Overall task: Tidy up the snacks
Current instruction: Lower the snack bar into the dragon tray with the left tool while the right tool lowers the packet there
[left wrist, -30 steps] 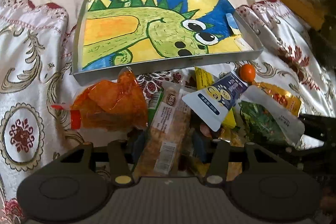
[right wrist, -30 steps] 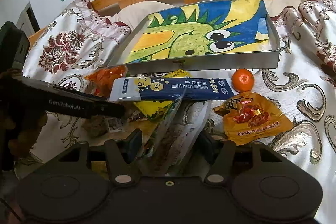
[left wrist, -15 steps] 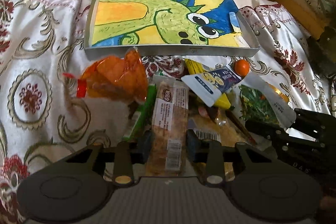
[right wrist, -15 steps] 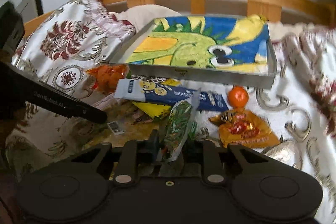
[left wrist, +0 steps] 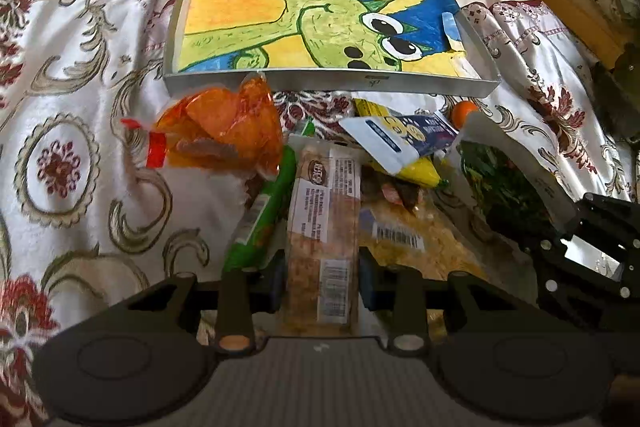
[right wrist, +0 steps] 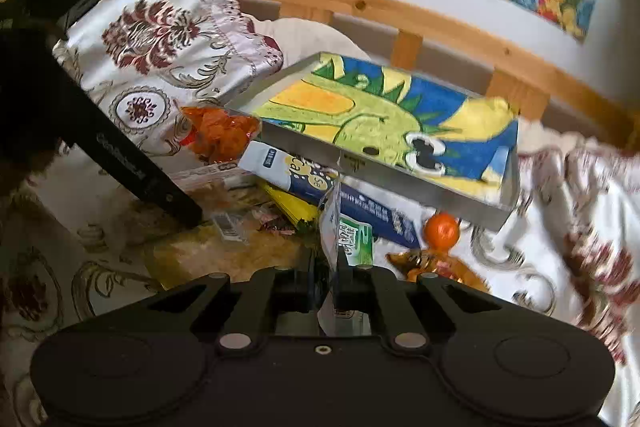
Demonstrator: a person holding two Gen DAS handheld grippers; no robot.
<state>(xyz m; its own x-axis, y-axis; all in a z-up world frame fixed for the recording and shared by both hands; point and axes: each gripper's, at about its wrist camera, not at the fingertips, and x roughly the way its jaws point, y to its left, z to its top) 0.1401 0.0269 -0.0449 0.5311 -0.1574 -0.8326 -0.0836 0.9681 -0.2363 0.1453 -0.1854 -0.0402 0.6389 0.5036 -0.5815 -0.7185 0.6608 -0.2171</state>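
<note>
- Two claws we see working a snack heap on the bed, near a metal tray [left wrist: 332, 81].
- Left claw [left wrist: 322, 277] grips a clear-wrapped biscuit pack [left wrist: 322, 223].
- Right claw [right wrist: 324, 277] is clenched on a green-printed packet [right wrist: 334, 223], standing edge-on.

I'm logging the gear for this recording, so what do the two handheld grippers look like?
Both are matte black plastic. The left gripper has a ribbed grey panel, round discs and blue-edged fingers. The right gripper has silvery rivets. White lettering, blurred, runs along the left one's side.
</note>
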